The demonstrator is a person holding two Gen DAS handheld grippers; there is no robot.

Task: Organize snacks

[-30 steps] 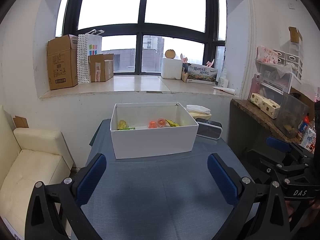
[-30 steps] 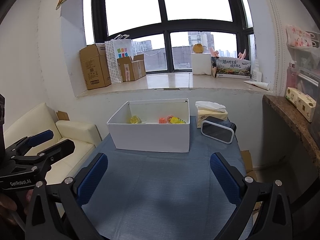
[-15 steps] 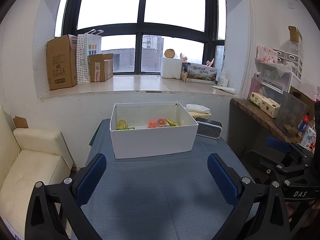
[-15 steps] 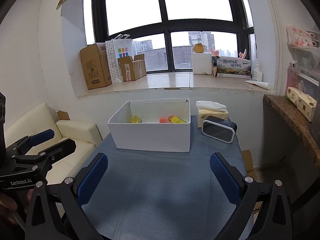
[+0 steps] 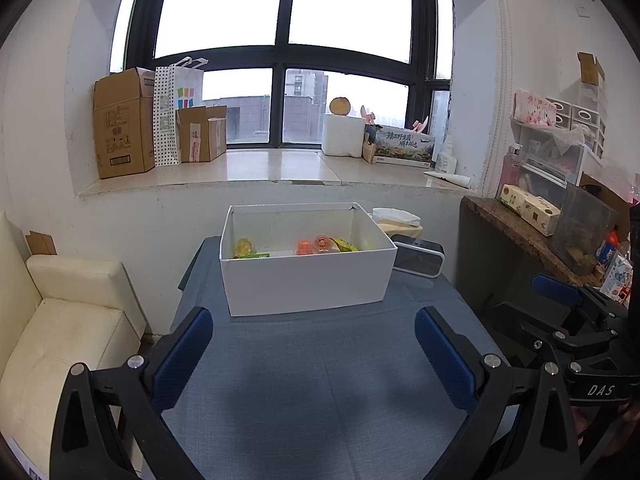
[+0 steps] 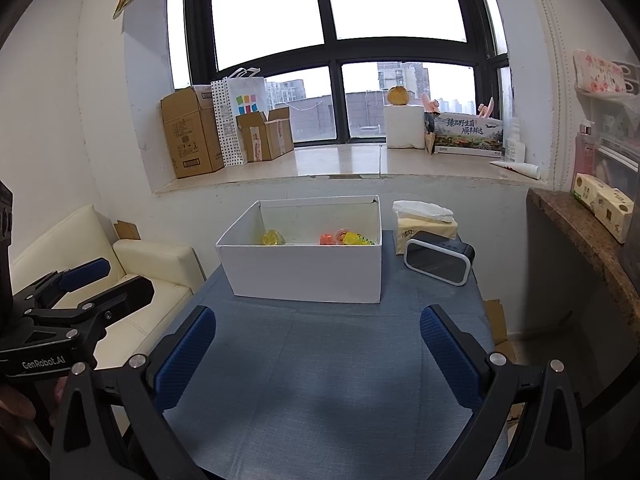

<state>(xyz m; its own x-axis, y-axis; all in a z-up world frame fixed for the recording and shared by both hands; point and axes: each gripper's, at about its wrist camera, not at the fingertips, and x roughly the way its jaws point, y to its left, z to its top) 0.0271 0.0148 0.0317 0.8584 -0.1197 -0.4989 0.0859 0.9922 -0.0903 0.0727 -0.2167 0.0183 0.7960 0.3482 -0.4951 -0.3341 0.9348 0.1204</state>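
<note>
Both pairs of tongs hang spread wide and empty above the near part of the tabletop (image 5: pixel 320 392), which is covered in a blue-grey woven cloth with a fine, slightly creased weave. The left tongs (image 5: pixel 314 354) point straight at the white box (image 5: pixel 304 280), and the right tongs (image 6: pixel 318 354) do the same from a little further right, each visible at the edge of the other's view. Held back and level like this, they seem to be parked clear of the work rather than reaching for anything. The snacks sit inside the box, along its far wall: a round yellow sweet (image 5: pixel 244 247) on the left with a thin green wrapper beside it, two small orange jelly cups (image 5: pixel 314 245) near the middle, and a yellow-green packet (image 5: pixel 345 245) just beside them. No snack shows on the cloth, so the tidying looks done or nearly so, though the box's near wall hides part of its floor. The box is plain stiff card, open-topped, with straight thin walls; its depth would keep the light, glossy pieces from rolling off. To its right, close to the corner, a dark speaker (image 6: pixel 438 260) with rounded ends lies in front of a soft pack of tissues (image 6: pixel 424 222) — both pushed aside, likely to leave the centre free. The tongs' pads (image 6: pixel 186 356) are blue rubber with a dimpled grip, suited to slippery wrappers.
</note>
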